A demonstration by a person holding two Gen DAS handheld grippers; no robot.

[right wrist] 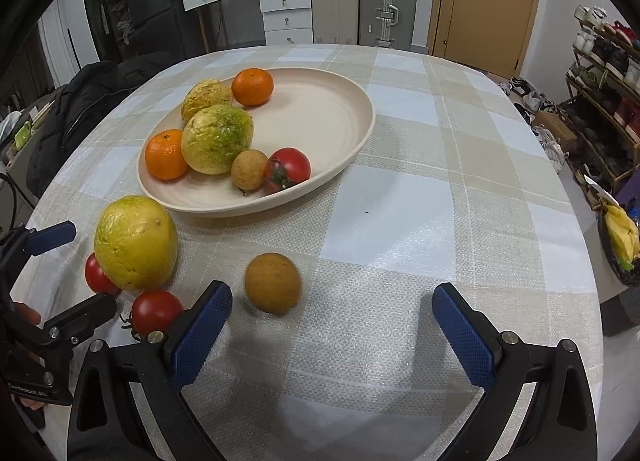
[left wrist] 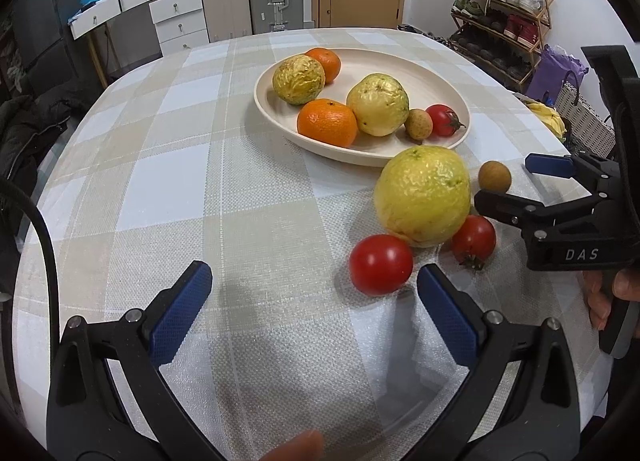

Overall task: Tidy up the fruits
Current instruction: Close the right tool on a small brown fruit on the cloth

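Left wrist view. Left gripper [left wrist: 314, 287]: fingers wide apart, nothing between them, low over the checked tablecloth [left wrist: 168, 189]. Plate [left wrist: 420, 65]: cream, oval, mid-table. On plate: two oranges, near [left wrist: 327, 122] and far [left wrist: 325, 63]; two wrinkled yellow-green fruits, left [left wrist: 298, 79] and right [left wrist: 378, 104]; one small brown fruit [left wrist: 418, 124] touching the right one; one tomato [left wrist: 443, 120] just beside it. Off plate, on cloth: large yellow fruit [left wrist: 423, 195] just in front of the rim; red tomato [left wrist: 380, 264] at its near-left, just ahead of the gripper's right fingertip; second tomato [left wrist: 474, 237] touching its right side; small brown ball [left wrist: 495, 177] near, to the right. Right gripper [left wrist: 516, 181]: enters from the right, fingers apart, brown ball beside the gap.

Right wrist view. Right gripper [right wrist: 332, 297]: fingers wide apart, holding nothing. Brown ball [right wrist: 273, 283] on cloth just ahead of the left finger, slightly blurred. Yellow fruit [right wrist: 136, 242] to the left, near the plate [right wrist: 320, 109] rim; two tomatoes at its base, one [right wrist: 157, 311] beside the finger, one [right wrist: 96, 276] partly hidden behind the fruit. Left gripper [right wrist: 82, 267]: at left edge, fingers apart. Plate holds the same six fruits.
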